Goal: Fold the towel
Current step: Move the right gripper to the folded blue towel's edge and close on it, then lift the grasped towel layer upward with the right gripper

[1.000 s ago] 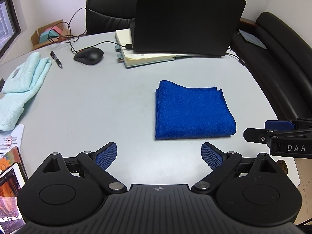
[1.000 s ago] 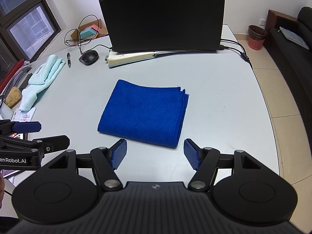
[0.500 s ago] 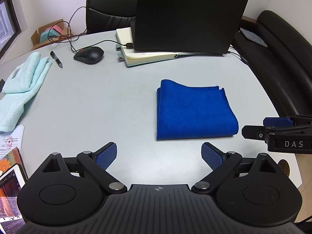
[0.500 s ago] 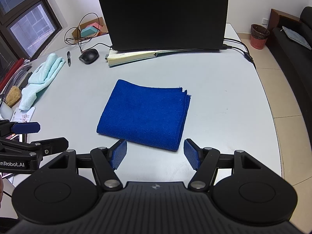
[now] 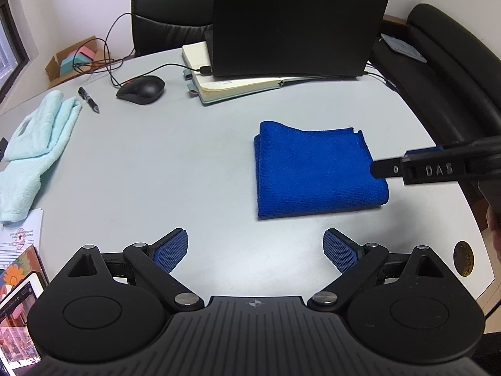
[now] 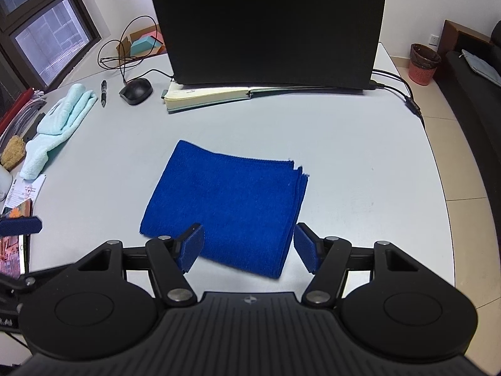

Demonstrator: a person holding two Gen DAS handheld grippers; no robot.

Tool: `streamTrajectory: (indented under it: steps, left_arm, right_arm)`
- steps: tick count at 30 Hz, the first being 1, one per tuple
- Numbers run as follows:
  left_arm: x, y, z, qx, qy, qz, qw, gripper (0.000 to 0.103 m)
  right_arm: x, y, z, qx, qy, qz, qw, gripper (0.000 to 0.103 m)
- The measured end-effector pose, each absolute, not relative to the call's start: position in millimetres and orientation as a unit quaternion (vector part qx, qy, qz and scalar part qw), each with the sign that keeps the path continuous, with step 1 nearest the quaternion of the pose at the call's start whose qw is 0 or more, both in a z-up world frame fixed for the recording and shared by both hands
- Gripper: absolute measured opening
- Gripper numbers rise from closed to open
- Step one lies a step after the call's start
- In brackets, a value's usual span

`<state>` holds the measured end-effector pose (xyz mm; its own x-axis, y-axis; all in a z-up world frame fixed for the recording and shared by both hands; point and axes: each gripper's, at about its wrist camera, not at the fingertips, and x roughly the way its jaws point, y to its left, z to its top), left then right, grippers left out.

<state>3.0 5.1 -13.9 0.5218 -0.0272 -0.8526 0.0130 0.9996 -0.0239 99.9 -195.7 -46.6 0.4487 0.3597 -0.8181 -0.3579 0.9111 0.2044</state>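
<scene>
Right wrist view: the right tongs, spread apart, straddle the folded blue towel's near corner on the table; a red wastebasket shows only here. Left tongs gape apart; a cardboard box holds teal and pink boxes.

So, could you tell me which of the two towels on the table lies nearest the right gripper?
The blue towel, folded square right before the open right gripper; the pale aqua towel lies far left.
</scene>
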Motion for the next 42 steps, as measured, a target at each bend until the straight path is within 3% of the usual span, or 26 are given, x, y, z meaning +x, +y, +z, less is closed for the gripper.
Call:
streamTrajectory:
  steps: [7,10,12,23,29,42]
  left_arm:
    - [-0.8,14.2,-16.6,-0.009,0.498,0.005,0.867,0.095]
    - [-2.4,17.5,-16.6,-0.012,0.497,0.011,0.867,0.095]
    - [-3.6,19.0,-16.2,-0.013,0.496,0.014,0.868,0.095]
    - [-9.6,22.5,-17.4,-0.010,0.500,0.025,0.866,0.095]
    - [-12.7,25.2,-17.5,-0.011,0.502,0.031,0.864,0.095]
    - [-9.6,21.5,-15.0,-0.010,0.493,0.011,0.870,0.095]
  right_arm:
    - [128.1,-192.8,-60.3,-0.004,0.487,0.206,0.849,0.048]
    - [137.0,-190.7,-66.9,-0.008,0.487,0.205,0.849,0.038]
    - [143.0,-190.0,-71.9,-0.012,0.488,0.201,0.850,0.025]
    - [169.9,-200.2,-93.7,-0.005,0.507,0.181,0.843,0.023]
    - [174.4,-200.7,-99.5,0.011,0.515,0.190,0.836,0.005]
    - [154.1,-195.1,-76.5,0.042,0.499,0.223,0.836,0.002]
